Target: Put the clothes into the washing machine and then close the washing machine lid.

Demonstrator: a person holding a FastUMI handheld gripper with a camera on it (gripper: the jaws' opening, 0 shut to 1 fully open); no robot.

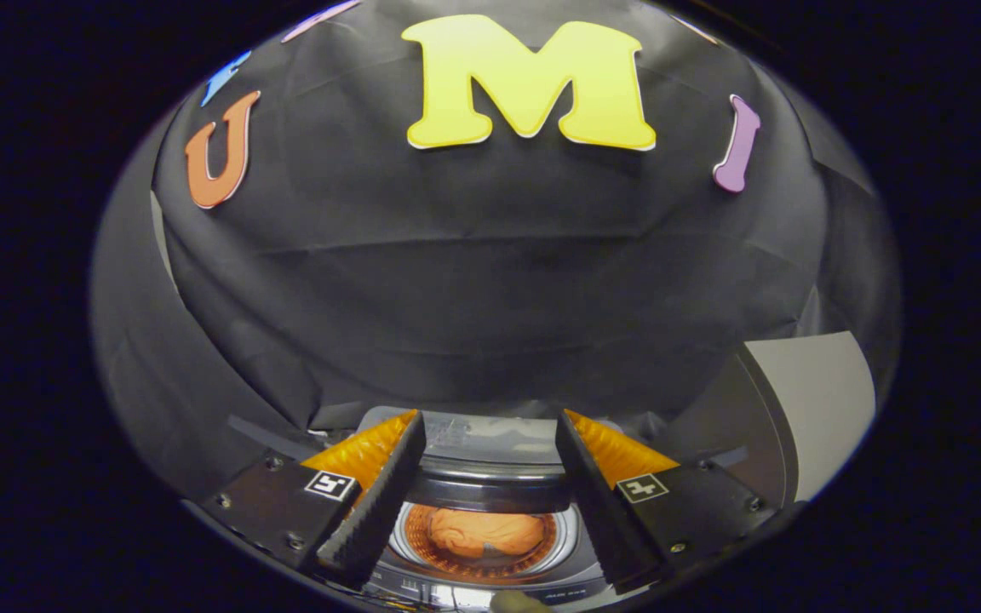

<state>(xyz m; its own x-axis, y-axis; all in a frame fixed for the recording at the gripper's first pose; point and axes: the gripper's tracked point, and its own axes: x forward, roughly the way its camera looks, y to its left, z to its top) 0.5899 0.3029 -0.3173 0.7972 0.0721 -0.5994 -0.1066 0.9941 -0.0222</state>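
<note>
I see the black cloth wall (473, 281) of the booth filling most of what lies ahead, with a pale panel (823, 409) leaning off to the right side of it. Below that, I look down on the washing machine (490, 477), a small grey top-loader sitting between my fingers and just beyond them. Its lid (482, 438) stands open at the back, tipped up toward the wall. The round drum opening is uncovered, and the clothes (486, 532), a crumpled orange bundle, lie inside the drum, at its bottom.

My gripper (490, 426) hangs above the machine, pitched so that it looks partly forward at the wall and partly down into the tub. Its fingers (375, 502) are spread wide, one on each side of the drum opening, with nothing held between them and touching nothing that I can make out.
</note>
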